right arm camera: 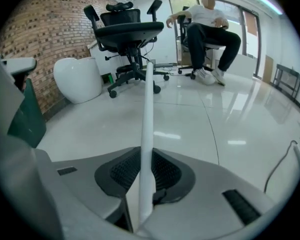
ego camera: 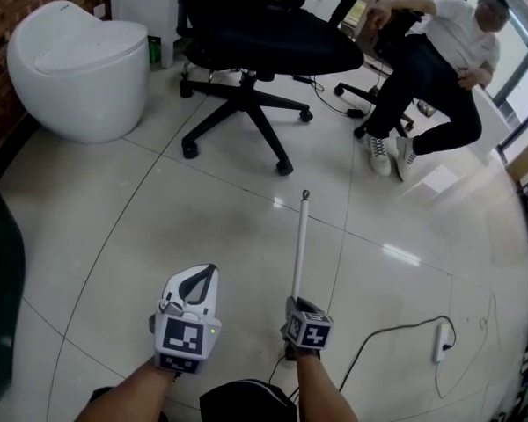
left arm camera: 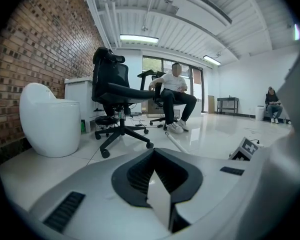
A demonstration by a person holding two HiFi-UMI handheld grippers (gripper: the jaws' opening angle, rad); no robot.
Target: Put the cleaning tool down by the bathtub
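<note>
The cleaning tool shows only as a long white pole [ego camera: 299,244], running forward over the tiled floor to a small tip; its head is hidden. My right gripper [ego camera: 297,304] is shut on the pole's near end. In the right gripper view the pole [right arm camera: 147,129] stands straight up between the ribbed pads of that gripper [right arm camera: 146,174]. My left gripper [ego camera: 202,275] hangs beside it to the left, its jaws together with nothing in them, as the left gripper view [left arm camera: 157,166] also shows. A dark green curved rim [ego camera: 0,306], perhaps the bathtub, fills the left edge.
A white egg-shaped toilet [ego camera: 79,60] stands at the far left by a brick wall. A black office chair [ego camera: 246,51] is ahead, and a person [ego camera: 422,69] sits on another chair at the far right. A white power strip [ego camera: 440,341] with its black cable lies at the right.
</note>
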